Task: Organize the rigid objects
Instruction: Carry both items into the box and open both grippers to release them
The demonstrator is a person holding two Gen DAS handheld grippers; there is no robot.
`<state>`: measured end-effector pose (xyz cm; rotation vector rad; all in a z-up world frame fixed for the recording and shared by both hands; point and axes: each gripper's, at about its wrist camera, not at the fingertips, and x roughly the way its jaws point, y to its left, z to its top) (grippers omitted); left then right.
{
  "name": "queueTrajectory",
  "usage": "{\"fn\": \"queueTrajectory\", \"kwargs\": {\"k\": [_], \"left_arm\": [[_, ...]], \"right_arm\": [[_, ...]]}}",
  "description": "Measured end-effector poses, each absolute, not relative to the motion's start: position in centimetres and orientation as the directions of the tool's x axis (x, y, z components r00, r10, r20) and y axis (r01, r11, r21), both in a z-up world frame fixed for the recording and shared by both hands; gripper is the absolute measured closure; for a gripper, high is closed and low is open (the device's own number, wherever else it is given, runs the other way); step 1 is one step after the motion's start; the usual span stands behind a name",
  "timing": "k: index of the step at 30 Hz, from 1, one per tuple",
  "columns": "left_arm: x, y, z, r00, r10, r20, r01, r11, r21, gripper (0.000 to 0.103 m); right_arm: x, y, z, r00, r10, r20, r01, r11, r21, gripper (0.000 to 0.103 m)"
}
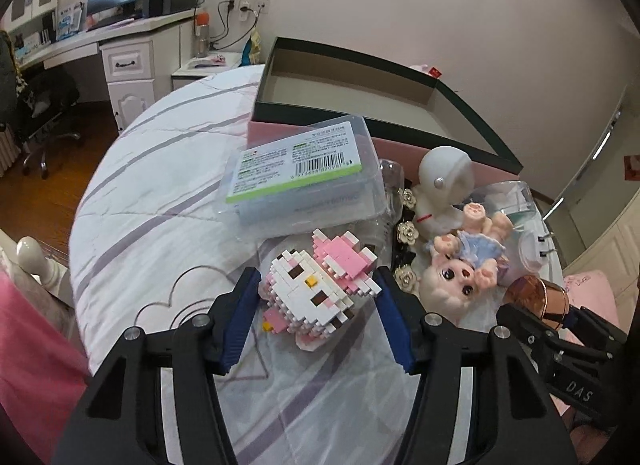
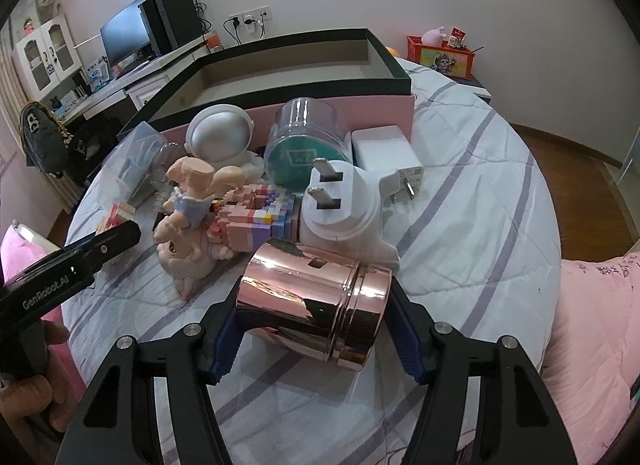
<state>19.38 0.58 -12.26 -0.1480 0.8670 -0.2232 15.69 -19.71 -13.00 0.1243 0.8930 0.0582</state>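
Note:
My left gripper [image 1: 316, 297] is closed around a pink-and-white brick cat figure [image 1: 316, 285] lying on the bed. My right gripper [image 2: 312, 305] is shut on a shiny rose-gold tin [image 2: 312, 297], which also shows in the left wrist view [image 1: 536, 301]. An open box with a dark rim [image 1: 360, 61] and pink sides stands behind the pile; it also shows in the right wrist view [image 2: 280, 45] and looks empty. A clear plastic case [image 1: 304, 177] with a green label leans against it.
A white astronaut figure [image 2: 220, 133], a doll [image 2: 188, 201], a pastel brick model [image 2: 256, 217], a teal-lidded jar [image 2: 304, 141], a white plug adapter [image 2: 340, 201] and a white charger [image 2: 388, 153] crowd the quilt [image 2: 480, 201]. A desk [image 1: 100, 37] stands beyond.

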Motion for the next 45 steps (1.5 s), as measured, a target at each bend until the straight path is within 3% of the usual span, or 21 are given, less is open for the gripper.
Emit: {"fn": "queueTrajectory", "kwargs": {"k": [23, 36, 45], "left_arm": [[16.9, 0.1, -5.1, 0.725, -0.247, -0.643, 0.186, 0.969, -0.163, 0.044], [26.1, -2.2, 0.1, 0.787, -0.218, -0.577, 0.193, 0.976, -0.105, 0.044], [34.0, -4.0, -3.3, 0.733, -0.210, -0.646, 0.181, 0.977, -0.113, 0.044]], "right_arm": [[15.6, -19.9, -6.4, 0.712, 0.169, -0.682, -0.072, 0.983, 0.170, 0.038], [26.0, -20.3, -0.9, 0.772, 0.196, -0.604, -0.136, 0.980, 0.144, 0.038], [34.7, -19.9, -4.5, 0.700, 0.197, -0.686, -0.123, 0.980, 0.156, 0.038]]}}
